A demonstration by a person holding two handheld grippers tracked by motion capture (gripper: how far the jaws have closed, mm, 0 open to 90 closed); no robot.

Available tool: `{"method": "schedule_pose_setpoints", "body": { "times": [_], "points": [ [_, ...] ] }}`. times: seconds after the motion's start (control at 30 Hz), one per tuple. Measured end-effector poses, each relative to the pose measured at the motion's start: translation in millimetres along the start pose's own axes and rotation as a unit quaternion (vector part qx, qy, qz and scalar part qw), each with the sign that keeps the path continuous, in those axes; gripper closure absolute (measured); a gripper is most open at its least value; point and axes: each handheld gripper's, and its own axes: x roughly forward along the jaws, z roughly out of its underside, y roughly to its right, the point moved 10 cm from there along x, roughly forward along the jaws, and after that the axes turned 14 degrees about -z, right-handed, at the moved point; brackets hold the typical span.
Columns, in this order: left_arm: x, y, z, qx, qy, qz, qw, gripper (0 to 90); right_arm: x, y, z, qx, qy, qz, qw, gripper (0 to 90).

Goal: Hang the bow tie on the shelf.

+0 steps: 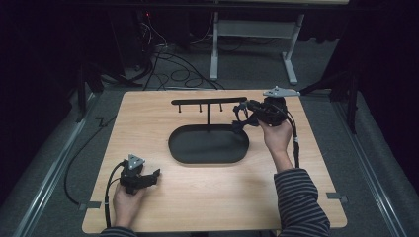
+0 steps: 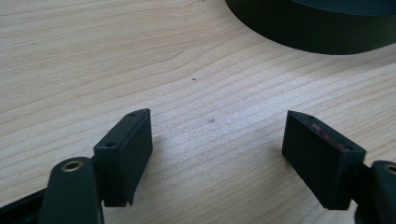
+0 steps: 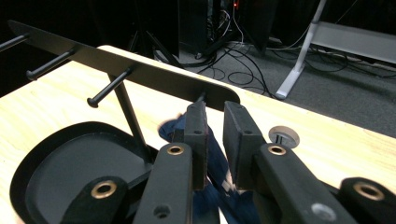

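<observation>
Dark blue cloth item [image 3: 219,186], maybe a sock or small strap, pinched between nearly closed jaws of right gripper [image 3: 215,140], held up just beside the right end of the black hook rack [image 3: 140,70], above the far right of the counter [image 1: 207,197]. Step in hand, likely: hanging it on the end peg. Next move calls for lifting and sliding it over that peg, then releasing. Black oval tray [image 1: 207,145] below. Left gripper [image 2: 217,144] low over counter, jaws wide open, idle.

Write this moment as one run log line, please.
left gripper: open, low over table | right gripper: shut on blue cloth, at rack end peg | tray: bare
</observation>
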Motion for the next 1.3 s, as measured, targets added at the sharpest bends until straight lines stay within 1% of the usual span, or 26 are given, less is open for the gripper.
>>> {"method": "schedule_pose_setpoints", "body": {
  "times": [0.13, 0.33, 0.53, 0.6, 0.67, 0.7, 0.77, 0.87, 1.0, 1.03, 1.07, 1.17, 1.3],
  "points": [
    [0.0, 0.0, 0.0, 0.000, 0.000, 0.000, 1.0000, 24.9, -5.6, 1.3, 3.5, 0.002, -0.002, -0.002, 1.0000, 81.0],
    [0.0, 0.1, 0.1, 0.001, 0.000, -0.001, 1.0000, 24.9, -15.0, 3.8, 10.9, 0.012, -0.004, -0.005, 0.9999, 80.1],
    [0.0, 0.1, 0.0, 0.001, 0.000, -0.001, 1.0000, 25.0, -24.7, 6.3, 15.5, 0.017, 0.002, -0.006, 0.9998, 79.3],
    [0.0, 0.1, 0.1, 0.001, 0.000, -0.001, 1.0000, 25.0, -29.6, 7.9, 16.7, 0.023, 0.009, -0.009, 0.9997, 78.6],
    [0.0, 0.1, 0.0, 0.001, 0.000, -0.001, 1.0000, 25.0, -31.2, 8.3, 17.3, 0.024, 0.009, -0.009, 0.9996, 78.3],
    [0.0, 0.1, 0.0, 0.001, 0.000, -0.001, 1.0000, 25.1, -34.9, 9.8, 18.9, 0.024, 0.009, -0.008, 0.9996, 77.7],
    [0.1, 0.1, 0.0, 0.001, 0.000, -0.001, 1.0000, 25.1, -37.9, 10.3, 20.3, 0.030, 0.012, -0.009, 0.9995, 77.1],
    [0.1, 0.1, 0.0, 0.000, 0.000, -0.001, 1.0000, 25.1, -43.3, 11.7, 22.5, 0.031, 0.017, -0.009, 0.9993, 76.5],
    [0.0, 0.1, 0.0, 0.001, 0.000, -0.001, 1.0000, 25.0, -48.0, 13.0, 25.5, 0.033, 0.018, -0.008, 0.9993, 75.7],
    [0.0, 0.1, 0.0, 0.001, 0.000, -0.001, 1.0000, 25.1, -51.5, 14.1, 27.0, 0.035, 0.022, -0.009, 0.9991, 75.5],
    [0.0, 0.1, 0.0, 0.001, 0.000, -0.001, 1.0000, 25.0, -53.2, 14.3, 27.9, 0.038, 0.022, -0.008, 0.9990, 75.3],
    [0.1, 0.1, 0.0, 0.001, 0.000, -0.001, 1.0000, 25.1, -56.7, 13.4, 29.6, 0.038, 0.025, -0.012, 0.9989, 74.9],
    [0.0, 0.1, 0.0, 0.001, 0.000, -0.001, 1.0000, 25.1, -60.6, 12.3, 32.0, 0.038, 0.025, -0.011, 0.9989, 74.7]
  ]
}}
